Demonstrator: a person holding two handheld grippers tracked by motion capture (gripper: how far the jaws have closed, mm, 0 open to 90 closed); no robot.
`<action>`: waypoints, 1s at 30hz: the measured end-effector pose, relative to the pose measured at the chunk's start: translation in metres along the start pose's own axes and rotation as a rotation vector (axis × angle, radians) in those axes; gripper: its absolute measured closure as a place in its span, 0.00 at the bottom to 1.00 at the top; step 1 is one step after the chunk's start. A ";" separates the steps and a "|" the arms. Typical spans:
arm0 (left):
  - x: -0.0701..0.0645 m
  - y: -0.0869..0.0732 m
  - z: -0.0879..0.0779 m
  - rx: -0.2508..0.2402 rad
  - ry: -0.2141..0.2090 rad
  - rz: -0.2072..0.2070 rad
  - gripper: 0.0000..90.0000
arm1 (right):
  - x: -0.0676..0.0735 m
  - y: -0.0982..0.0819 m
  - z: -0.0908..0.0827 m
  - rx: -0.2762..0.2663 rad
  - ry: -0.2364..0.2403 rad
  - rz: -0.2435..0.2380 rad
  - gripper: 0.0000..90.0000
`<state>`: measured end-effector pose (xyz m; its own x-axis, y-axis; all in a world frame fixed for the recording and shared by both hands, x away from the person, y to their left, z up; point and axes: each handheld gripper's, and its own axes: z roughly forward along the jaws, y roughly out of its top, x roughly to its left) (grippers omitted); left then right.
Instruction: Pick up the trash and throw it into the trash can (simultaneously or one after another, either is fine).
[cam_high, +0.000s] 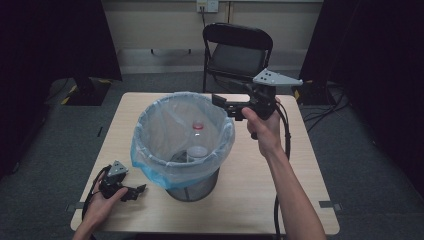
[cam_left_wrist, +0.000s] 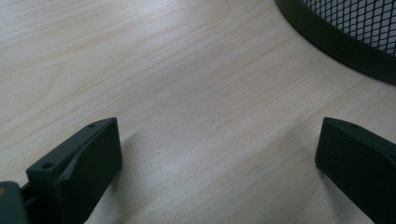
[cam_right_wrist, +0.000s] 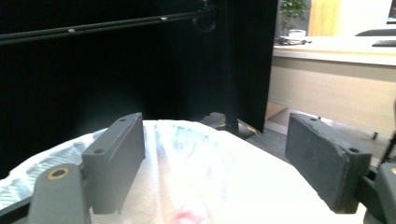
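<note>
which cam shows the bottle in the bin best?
High view: it looks down into the lined bin, where the clear bottle with its red cap stands. The right gripper view gives a blurred red smudge low down, likely its cap. The left gripper view catches the bin's mesh base.

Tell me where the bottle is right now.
In the high view the bottle stands inside the lined bin at mid-table, red cap up, with the right gripper open above the bin's far right rim.
</note>
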<state>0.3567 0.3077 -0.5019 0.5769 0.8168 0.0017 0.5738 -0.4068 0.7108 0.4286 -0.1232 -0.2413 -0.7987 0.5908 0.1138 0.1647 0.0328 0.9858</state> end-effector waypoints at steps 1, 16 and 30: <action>0.000 0.000 0.000 0.000 0.000 0.000 0.00 | -0.002 0.000 -0.002 0.002 -0.009 0.002 0.21; 0.000 0.000 0.000 0.000 0.000 0.000 0.00 | -0.033 -0.013 -0.021 0.040 -0.090 0.044 0.20; 0.000 0.000 0.000 0.000 0.000 0.000 0.00 | -0.063 -0.045 -0.037 0.119 -0.177 0.096 0.26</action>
<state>0.3567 0.3076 -0.5019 0.5766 0.8170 0.0014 0.5740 -0.4063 0.7110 0.4501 -0.1920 -0.2878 -0.6639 0.7277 0.1725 0.3102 0.0581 0.9489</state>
